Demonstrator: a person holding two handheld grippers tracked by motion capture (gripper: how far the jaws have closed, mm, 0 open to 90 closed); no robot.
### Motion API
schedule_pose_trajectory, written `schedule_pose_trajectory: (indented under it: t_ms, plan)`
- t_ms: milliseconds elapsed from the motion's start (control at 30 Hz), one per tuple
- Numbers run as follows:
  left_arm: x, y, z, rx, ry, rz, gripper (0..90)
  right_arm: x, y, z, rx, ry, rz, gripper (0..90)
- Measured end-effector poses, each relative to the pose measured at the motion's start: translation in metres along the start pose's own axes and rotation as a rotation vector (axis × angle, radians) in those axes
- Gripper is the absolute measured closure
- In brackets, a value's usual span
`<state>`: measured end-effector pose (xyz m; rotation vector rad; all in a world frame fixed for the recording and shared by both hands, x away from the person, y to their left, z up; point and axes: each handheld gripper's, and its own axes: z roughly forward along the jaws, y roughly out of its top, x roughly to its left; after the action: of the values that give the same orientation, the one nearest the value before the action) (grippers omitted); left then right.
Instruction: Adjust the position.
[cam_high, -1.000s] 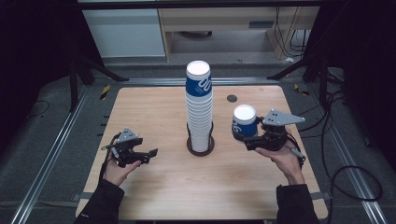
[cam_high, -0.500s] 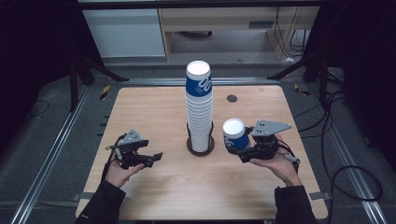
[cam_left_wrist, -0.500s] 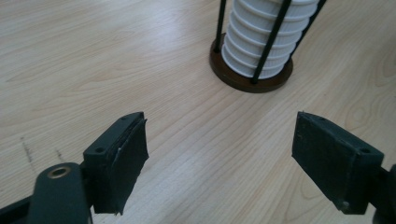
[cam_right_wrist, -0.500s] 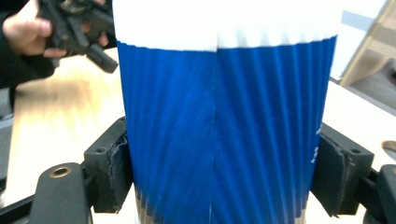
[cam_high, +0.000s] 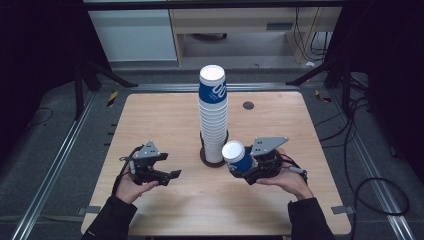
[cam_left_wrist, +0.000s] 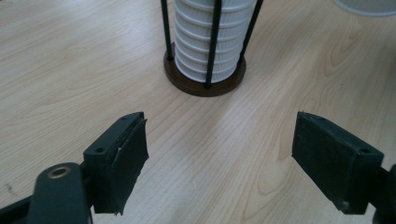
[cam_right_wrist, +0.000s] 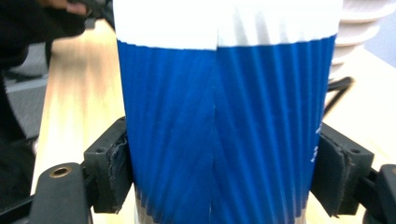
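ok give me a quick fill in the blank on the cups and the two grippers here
1. The right gripper is shut on a ____ paper cup.
2. The left gripper has its jaws ____, with nothing between them.
3. The cup stack stands in a holder with a round ____ base.
4. The held cup is ____ toward the stack.

Missing words: blue; open; brown; tilted

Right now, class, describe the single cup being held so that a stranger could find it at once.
Start at the wooden table and find the tall stack of cups in its round black holder near the middle. Just right of the holder's base, the right tool is clamped on one blue cup with a white rim. Unlike the stacked cups, it is alone, tilted, and gripped.
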<state>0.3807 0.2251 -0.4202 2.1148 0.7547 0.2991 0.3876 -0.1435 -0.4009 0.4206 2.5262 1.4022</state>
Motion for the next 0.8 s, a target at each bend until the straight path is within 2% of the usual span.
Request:
schedule_pose_trajectory:
  t_ms: [100, 167, 400, 800]
  plan:
    - [-0.004, 0.001, 0.001, 0.006, -0.019, 0.018, 17.7, 0.002, 0.001, 0.005, 0.022, 0.02, -0.017, 20.6]
    - [-0.006, 0.002, 0.002, 0.008, -0.035, 0.026, 17.6, 0.005, 0.004, 0.01, 0.061, 0.039, -0.047, 20.6]
    - [-0.017, 0.006, 0.005, 0.018, -0.089, 0.076, 17.5, 0.008, 0.008, 0.019, 0.148, 0.088, -0.108, 20.5]
    - [-0.036, 0.009, 0.017, 0.059, -0.171, 0.147, 17.5, 0.017, 0.008, 0.042, 0.279, 0.128, -0.186, 20.5]
